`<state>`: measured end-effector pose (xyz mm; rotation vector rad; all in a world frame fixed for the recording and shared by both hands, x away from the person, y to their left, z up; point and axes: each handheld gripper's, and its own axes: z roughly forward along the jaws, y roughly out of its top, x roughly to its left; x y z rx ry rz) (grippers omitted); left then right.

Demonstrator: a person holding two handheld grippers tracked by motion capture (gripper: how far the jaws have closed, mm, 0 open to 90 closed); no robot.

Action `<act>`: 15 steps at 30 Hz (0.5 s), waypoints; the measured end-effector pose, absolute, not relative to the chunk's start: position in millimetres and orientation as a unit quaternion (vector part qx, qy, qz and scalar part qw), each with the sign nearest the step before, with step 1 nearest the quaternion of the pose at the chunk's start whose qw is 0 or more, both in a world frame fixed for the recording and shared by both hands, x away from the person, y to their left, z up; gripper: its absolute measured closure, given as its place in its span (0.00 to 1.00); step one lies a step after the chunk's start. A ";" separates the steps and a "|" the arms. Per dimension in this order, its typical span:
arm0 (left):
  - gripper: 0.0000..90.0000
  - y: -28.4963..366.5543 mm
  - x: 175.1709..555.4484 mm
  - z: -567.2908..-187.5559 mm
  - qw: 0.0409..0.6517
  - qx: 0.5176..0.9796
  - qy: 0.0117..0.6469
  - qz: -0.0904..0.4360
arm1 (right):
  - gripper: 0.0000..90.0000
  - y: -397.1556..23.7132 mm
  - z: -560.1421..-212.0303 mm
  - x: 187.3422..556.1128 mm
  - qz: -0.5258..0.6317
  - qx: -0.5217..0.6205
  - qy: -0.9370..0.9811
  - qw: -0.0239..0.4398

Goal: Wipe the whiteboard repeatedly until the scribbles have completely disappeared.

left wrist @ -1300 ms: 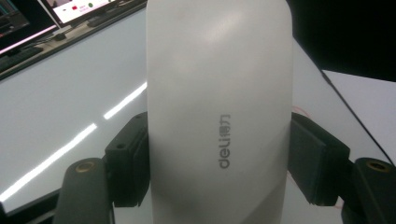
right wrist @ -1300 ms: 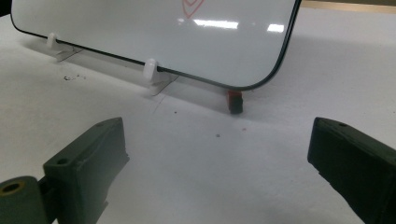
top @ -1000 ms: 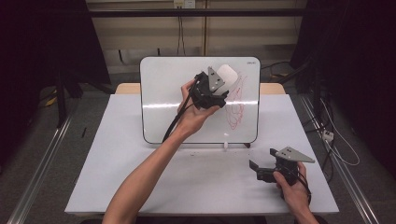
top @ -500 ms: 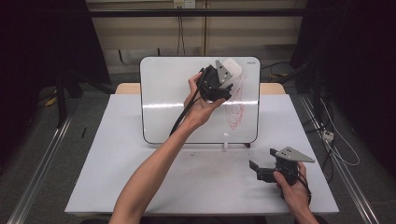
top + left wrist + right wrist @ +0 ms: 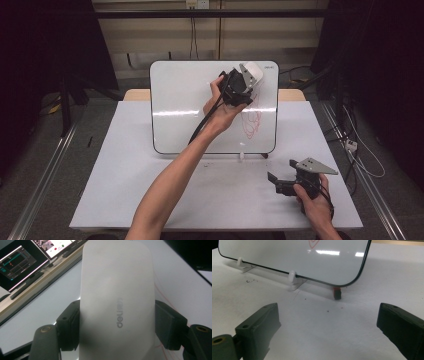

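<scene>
A white eraser [image 5: 251,74], smooth and rounded with pale grey lettering on its face, is pinched between the two black jaws of the left gripper [image 5: 243,80], whose pads press against its long sides in the left gripper view. Seen from the high view, the eraser sits at about one o'clock on a whiteboard [image 5: 185,110], close to the board's upper right corner and against its surface. Red scribbles [image 5: 251,118] lie just below it, toward five o'clock. The whiteboard stands tilted back on small white clips at the far middle of a white table [image 5: 125,195]. A bare forearm reaches up from six o'clock to the left gripper. At about four o'clock on the table, well apart from the board, the right gripper [image 5: 272,181] rests in a hand with its jaws spread wide and nothing between them. A small red and black piece [image 5: 336,293] lies beneath the board's lower corner.
</scene>
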<state>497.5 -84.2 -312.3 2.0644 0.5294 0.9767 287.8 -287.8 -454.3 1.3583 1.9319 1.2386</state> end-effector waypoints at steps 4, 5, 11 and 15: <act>0.34 -85.2 497.9 -313.7 0.386 0.810 0.208 0.389 | 0.05 -287.6 -454.4 287.6 0.452 0.495 0.704 0.235; 0.34 -85.1 497.7 -313.6 0.386 0.810 0.208 0.389 | 0.05 -287.6 -454.5 287.7 0.452 0.495 0.704 0.234; 0.34 -85.4 497.3 -314.6 0.386 0.809 0.207 0.392 | 0.05 -287.1 -454.4 287.6 0.451 0.494 0.705 0.234; 0.34 -86.8 496.2 -316.2 0.382 0.808 0.212 0.394 | 0.05 -286.9 -454.6 288.0 0.450 0.495 0.705 0.234</act>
